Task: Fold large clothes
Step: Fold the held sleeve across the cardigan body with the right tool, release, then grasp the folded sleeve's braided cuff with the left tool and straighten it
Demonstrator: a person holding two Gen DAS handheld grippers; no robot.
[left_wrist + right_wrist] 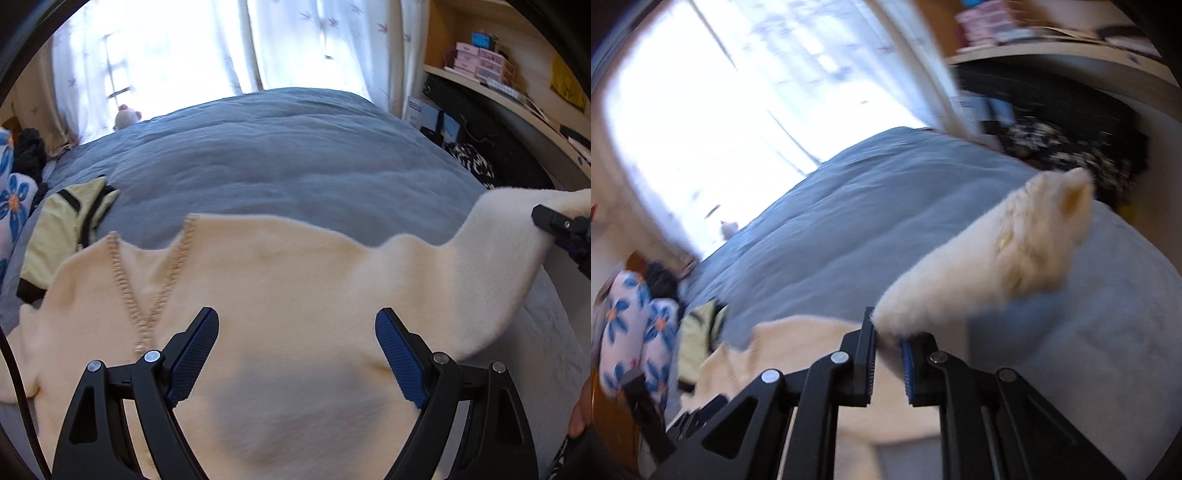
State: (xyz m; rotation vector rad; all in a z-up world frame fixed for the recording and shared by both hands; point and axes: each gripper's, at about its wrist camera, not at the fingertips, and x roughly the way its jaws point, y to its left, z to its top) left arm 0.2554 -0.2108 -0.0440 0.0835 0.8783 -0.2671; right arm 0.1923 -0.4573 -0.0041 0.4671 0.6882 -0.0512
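A cream fuzzy sweater [280, 295] with a knitted V-neck trim lies spread on the blue-grey bed [277, 158]. My left gripper [297, 325] is open and hovers just above the sweater's body, holding nothing. My right gripper [888, 334] is shut on the sweater's sleeve [1004, 258] and holds it lifted off the bed, with the cuff pointing away. In the left wrist view the right gripper [554, 221] shows at the far right edge, holding the raised sleeve [498, 236].
A pale yellow garment with black trim [62, 229] lies left of the sweater. A flowered pillow [14, 199] sits at the far left. A small plush toy [127, 116] is at the bed's far edge by curtains. Shelves and dark clutter [498, 122] stand right.
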